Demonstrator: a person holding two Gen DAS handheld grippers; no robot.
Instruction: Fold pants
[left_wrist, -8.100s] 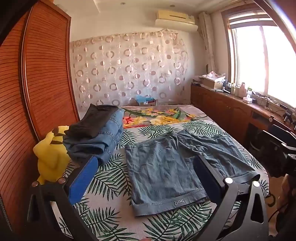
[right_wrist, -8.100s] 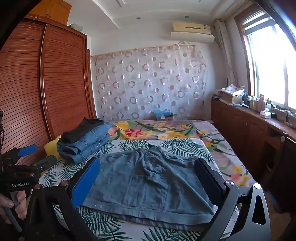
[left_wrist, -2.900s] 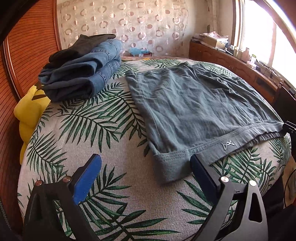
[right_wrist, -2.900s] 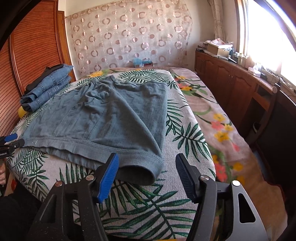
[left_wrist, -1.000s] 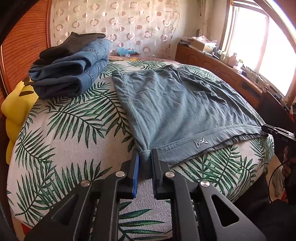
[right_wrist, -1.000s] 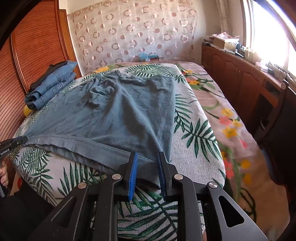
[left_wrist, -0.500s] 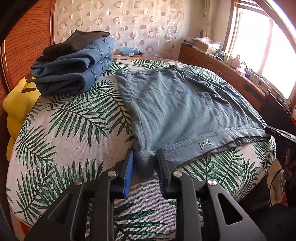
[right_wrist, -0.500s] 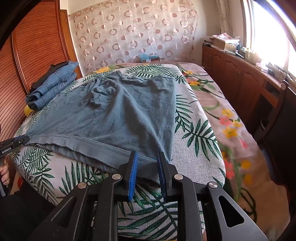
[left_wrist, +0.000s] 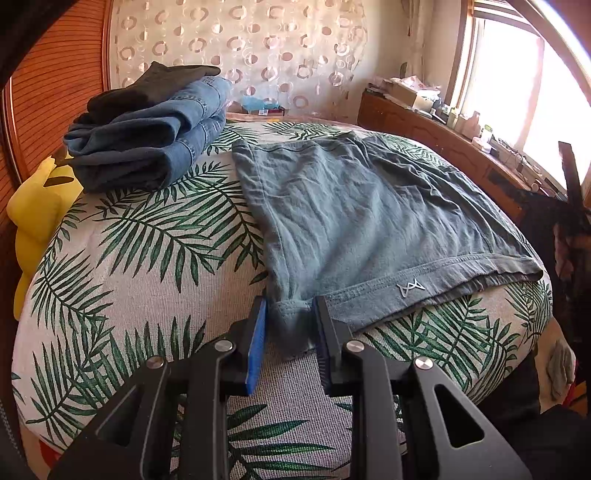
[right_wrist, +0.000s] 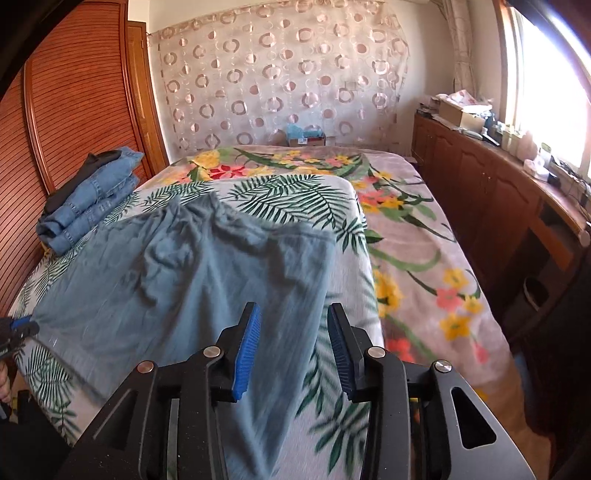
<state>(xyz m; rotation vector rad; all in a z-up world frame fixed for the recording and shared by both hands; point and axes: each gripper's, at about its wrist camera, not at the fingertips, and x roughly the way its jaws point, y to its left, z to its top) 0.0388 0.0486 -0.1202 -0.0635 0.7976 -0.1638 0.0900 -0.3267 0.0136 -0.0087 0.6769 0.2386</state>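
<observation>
The bed (left_wrist: 155, 266), covered in a palm-leaf print, carries the pants (left_wrist: 354, 221), a pair of grey-blue shorts spread flat ahead of both claws with the hem edge nearest them. Beyond the left claw (left_wrist: 290, 325) and to its left, a stack of folded jeans (left_wrist: 147, 140) rests on the bed, well apart from the pants; a yellow plush toy (left_wrist: 33, 218) lies at the bed's far left edge.

The step in hand is judged to be the taking up of the two near hem corners before the first fold. No fold is yet seen in the pants.

The left claw is set astride the near left corner of the hem. Its jaws stand narrowly apart with the bunched corner between them; the pads are seen just beside the cloth, not pressed on it, so the corner is not held.

The right claw (right_wrist: 293, 341) is over the right leg of the pants (right_wrist: 207, 295). Its jaws are opening, and cloth is seen between and beneath them, blurred; the pads are clear of it. Nothing is gripped.

For the next move, both claws are to be closed firmly on their hem corners. The corners are then to be lifted together and carried over, edges kept aligned. A single layer caught alone is a risk; both layers should be pinched.
</observation>
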